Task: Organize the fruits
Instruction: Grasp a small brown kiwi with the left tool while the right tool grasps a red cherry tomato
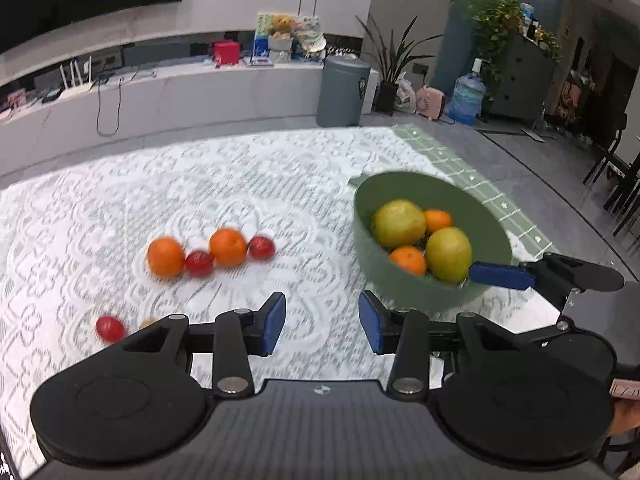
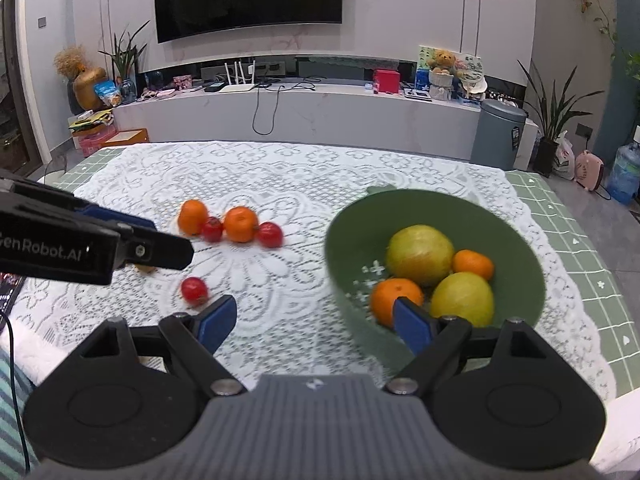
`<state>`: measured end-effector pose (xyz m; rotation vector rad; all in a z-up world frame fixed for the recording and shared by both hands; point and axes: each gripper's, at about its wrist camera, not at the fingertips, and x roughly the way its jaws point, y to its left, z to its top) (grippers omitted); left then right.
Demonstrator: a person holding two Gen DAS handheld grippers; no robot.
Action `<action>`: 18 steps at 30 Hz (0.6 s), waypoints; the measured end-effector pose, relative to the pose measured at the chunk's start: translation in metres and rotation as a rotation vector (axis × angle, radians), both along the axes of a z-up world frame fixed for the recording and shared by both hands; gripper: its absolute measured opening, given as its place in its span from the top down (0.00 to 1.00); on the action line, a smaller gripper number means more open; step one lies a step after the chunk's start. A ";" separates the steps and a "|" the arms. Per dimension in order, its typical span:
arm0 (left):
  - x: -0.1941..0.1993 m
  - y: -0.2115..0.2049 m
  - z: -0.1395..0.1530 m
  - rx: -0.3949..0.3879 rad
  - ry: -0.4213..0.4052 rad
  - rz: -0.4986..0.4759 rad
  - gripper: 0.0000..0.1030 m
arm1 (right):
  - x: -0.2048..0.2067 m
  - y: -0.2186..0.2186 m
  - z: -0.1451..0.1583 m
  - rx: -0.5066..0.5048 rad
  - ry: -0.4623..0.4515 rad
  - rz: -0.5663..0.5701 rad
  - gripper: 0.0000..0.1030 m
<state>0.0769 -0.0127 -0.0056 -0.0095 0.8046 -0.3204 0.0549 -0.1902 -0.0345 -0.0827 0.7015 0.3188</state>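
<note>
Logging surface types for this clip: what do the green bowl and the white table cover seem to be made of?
Green bowl: probably plastic, matte; uniform muted green, thin wall, small perforations in the bottom like a colander. White table cover: lace-like cloth, openwork floral pattern with darker ground showing through the holes. Whether it is cotton or synthetic cannot be told.

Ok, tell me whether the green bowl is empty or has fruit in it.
It has fruit in it. The green bowl holds two yellow-green fruits and two oranges; more oranges and small red fruits lie outside on the lace tablecloth.
</note>
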 end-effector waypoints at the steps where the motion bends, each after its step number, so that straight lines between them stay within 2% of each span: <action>1: -0.002 0.003 -0.004 -0.003 0.012 0.004 0.51 | -0.002 0.003 -0.003 0.004 0.007 0.003 0.20; 6: -0.016 0.021 -0.020 -0.020 0.057 0.021 0.51 | -0.005 0.017 -0.016 -0.013 0.029 0.031 0.20; 12: -0.030 0.037 -0.032 -0.070 0.053 0.054 0.51 | -0.011 0.029 -0.029 -0.052 0.013 0.049 0.20; 18: -0.032 0.041 -0.049 -0.032 0.071 0.065 0.51 | -0.012 0.036 -0.040 -0.104 0.004 0.062 0.22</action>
